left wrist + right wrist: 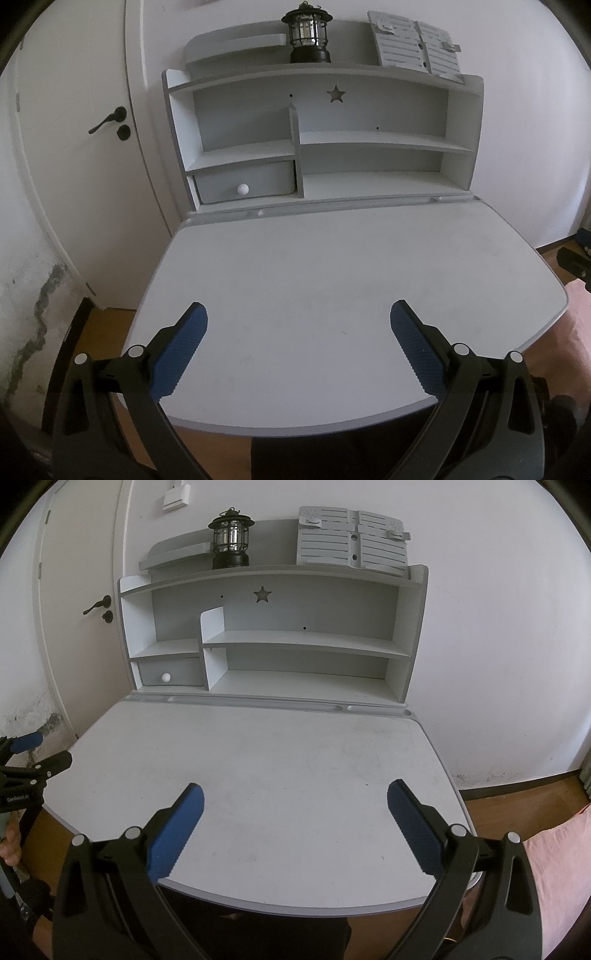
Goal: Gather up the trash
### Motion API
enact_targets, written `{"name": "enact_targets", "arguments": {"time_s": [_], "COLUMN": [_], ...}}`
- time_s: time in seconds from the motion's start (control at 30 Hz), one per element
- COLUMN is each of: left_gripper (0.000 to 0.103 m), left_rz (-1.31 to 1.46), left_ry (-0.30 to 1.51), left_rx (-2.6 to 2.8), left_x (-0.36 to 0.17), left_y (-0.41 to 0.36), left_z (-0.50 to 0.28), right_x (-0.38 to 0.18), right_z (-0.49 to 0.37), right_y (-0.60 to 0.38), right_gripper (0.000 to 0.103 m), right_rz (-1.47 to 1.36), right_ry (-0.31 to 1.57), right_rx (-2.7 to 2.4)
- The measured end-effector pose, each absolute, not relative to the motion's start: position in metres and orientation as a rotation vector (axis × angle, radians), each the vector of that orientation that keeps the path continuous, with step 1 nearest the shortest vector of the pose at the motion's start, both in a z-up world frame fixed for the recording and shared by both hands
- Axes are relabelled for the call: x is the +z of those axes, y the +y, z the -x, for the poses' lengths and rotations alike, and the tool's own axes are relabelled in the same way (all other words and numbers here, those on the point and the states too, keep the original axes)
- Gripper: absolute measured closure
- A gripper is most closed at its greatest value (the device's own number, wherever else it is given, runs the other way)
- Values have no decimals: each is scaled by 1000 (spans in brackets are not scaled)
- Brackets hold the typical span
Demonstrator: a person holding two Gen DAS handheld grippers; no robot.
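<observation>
Both grippers hover side by side over the near edge of the white surface (295,280), each pointing forward toward the shelf unit (321,140) at the back. The left gripper (298,314) is held low and level, its blue-padded fingers (181,350) spread wide apart with nothing between them. The right gripper (295,797) sits in much the same pose, its fingers (177,830) likewise spread wide and holding nothing.

In the right wrist view the left gripper (40,753) shows at the far left edge, beside the surface's left side, with part of the person's hand (9,843) gripping its handle below. In the left wrist view a dark shape at the far right edge is probably part of the right gripper, though too little of it shows to be sure.

No trash can be made out in either view: the surface shows only faint smudges and specks.

A black lantern (306,31) stands on the top shelf, and a grey slatted board (417,46) leans against the wall to its right. A small drawer with a white round knob (243,189) sits in the lower left compartment, and a star-shaped cutout (335,94) marks the back panel. A white door with a dark handle (109,120) is to the left, and a pink fabric (557,878) lies at the right beside the surface.
</observation>
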State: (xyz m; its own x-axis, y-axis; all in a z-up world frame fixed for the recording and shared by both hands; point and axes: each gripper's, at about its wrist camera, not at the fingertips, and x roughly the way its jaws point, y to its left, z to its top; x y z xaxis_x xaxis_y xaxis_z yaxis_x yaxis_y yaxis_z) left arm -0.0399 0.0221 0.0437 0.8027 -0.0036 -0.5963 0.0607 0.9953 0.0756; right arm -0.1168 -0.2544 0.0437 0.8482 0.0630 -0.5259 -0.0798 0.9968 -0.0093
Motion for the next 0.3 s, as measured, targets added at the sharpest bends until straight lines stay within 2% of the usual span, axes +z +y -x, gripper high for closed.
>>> {"name": "enact_targets", "arguments": {"time_s": [0.3], "left_gripper": [7], "left_rz": [-79], "left_ry": [657], "left_rx": [-47], "left_x": [43], "left_y": [23], "left_z": [38], "right_x": [43], "right_z": [117], "right_y": [-258], "right_gripper": [7], "right_rz": [34], "right_ry": [552], "right_rx": [78]}}
